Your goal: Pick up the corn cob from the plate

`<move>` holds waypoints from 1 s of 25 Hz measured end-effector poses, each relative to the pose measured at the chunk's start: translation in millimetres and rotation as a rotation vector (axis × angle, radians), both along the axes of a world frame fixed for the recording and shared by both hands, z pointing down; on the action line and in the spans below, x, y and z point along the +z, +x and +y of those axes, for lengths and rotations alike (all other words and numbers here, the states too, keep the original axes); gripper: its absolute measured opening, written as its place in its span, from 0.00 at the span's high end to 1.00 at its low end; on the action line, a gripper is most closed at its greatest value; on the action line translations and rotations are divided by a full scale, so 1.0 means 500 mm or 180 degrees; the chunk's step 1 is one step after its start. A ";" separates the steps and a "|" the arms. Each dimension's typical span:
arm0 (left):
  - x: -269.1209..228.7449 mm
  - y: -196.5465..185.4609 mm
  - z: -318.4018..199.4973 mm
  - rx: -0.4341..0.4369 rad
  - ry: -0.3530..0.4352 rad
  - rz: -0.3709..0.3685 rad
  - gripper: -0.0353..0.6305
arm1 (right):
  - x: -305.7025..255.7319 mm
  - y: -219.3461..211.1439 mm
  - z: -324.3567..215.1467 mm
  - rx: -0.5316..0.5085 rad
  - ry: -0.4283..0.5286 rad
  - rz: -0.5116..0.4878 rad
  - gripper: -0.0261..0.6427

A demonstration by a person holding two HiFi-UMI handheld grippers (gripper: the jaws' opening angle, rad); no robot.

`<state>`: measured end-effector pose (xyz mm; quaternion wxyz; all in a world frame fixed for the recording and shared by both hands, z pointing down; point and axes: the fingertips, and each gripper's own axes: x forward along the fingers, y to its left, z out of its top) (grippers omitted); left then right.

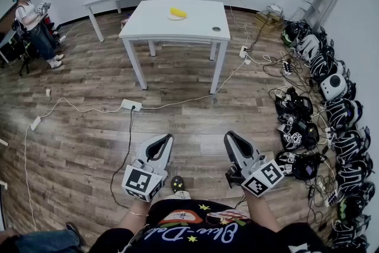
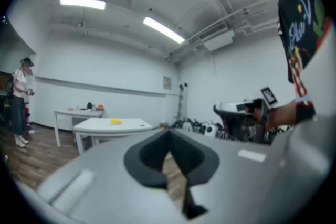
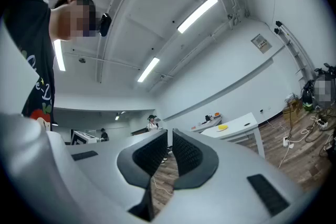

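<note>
Both claws sit closest, clenched with nothing between the jaws: left gripper (image 1: 164,138) and right gripper (image 1: 230,135), above the wooden floor (image 1: 89,127). Well ahead, the corn cob (image 1: 177,12) lies on its plate (image 1: 171,18), near the tabletop's (image 1: 189,28) far edge.

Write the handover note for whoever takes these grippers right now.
Left gripper: shut, empty, held low in front of the person.
Right gripper: shut, empty, beside it.
Corn cob: lying on the plate on the white table, well across the wooden floor from both grippers.
Done: nothing yet.
Left: approach the table, open a gripper, lift the cob off the plate.
</note>
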<state>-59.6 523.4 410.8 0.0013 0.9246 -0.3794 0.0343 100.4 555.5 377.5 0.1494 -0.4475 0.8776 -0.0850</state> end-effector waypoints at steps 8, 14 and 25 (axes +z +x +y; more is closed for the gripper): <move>0.017 -0.035 -0.279 0.0075 -0.0035 0.0178 0.96 | -0.010 -0.056 -0.297 -0.0020 -0.0014 -0.0061 0.94; 0.060 -0.007 -0.498 0.0058 -0.0206 0.0211 0.96 | 0.051 -0.002 -0.537 0.0019 -0.0223 -0.0013 0.94; -0.002 0.104 -1.008 -0.0228 0.0005 0.0170 0.96 | 0.057 0.098 -1.053 -0.0356 -0.0340 0.0086 0.94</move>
